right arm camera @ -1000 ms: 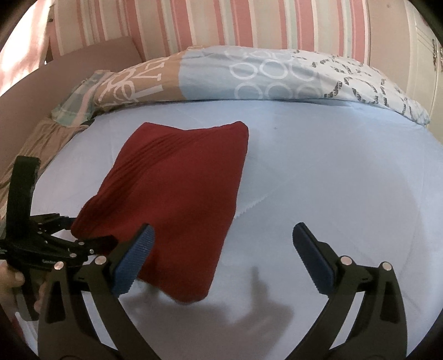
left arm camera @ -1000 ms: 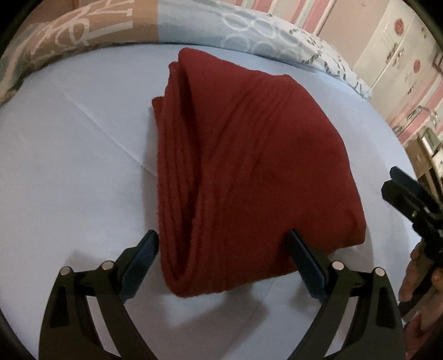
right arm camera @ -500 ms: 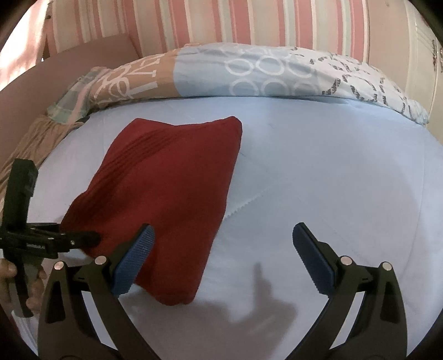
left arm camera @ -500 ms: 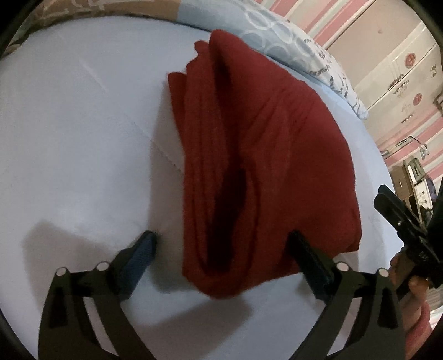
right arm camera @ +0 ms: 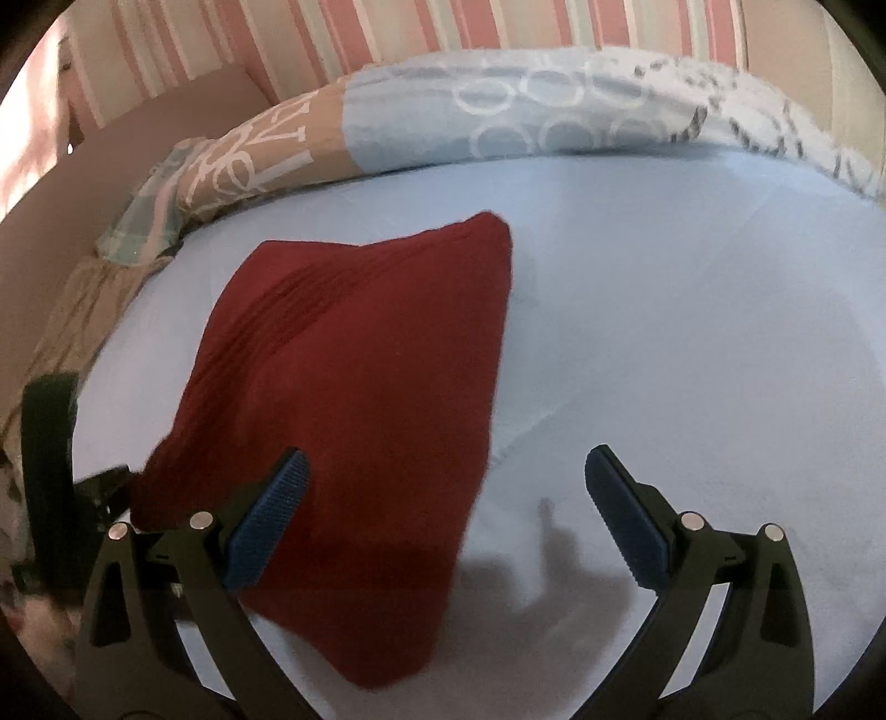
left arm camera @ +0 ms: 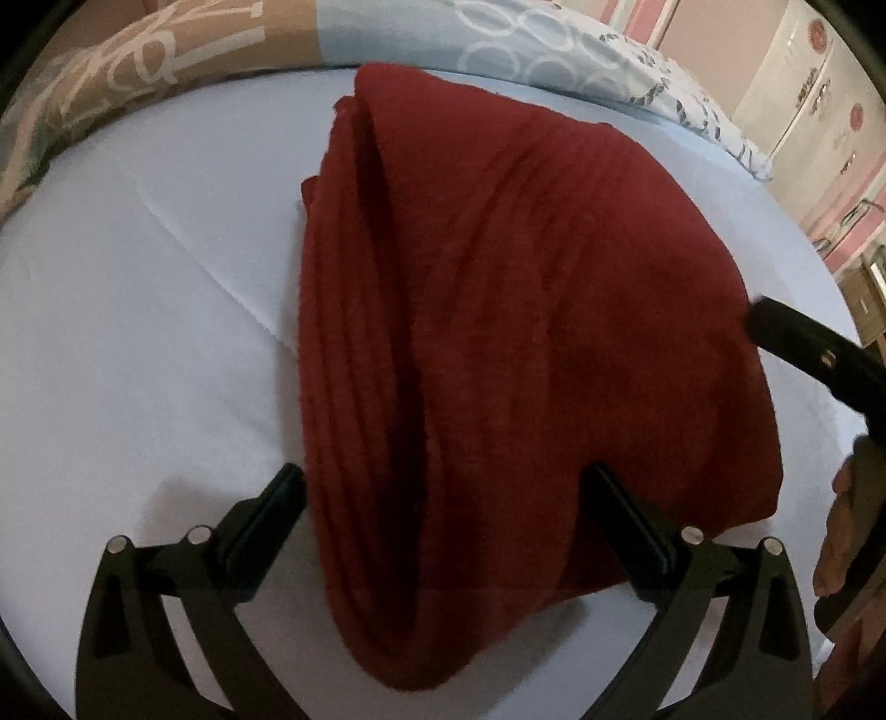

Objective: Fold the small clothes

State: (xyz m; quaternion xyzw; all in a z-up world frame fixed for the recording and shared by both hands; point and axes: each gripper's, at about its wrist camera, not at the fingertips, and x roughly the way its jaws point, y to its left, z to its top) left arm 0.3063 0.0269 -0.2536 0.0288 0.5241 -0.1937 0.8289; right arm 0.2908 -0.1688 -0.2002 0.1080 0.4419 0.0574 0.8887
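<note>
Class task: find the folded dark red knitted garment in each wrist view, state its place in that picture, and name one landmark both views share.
Left wrist view: folded dark red knitted garment fills the centre, its near end between the open jaws.
Right wrist view: garment lies left of centre, running to the bottom.
Shared landmark: patterned quilt along the bed's far edge.

free: sheet (right arm camera: 692, 332) right of red cloth (right arm camera: 360, 387) | blocked: pillow (right arm camera: 498, 116) behind
</note>
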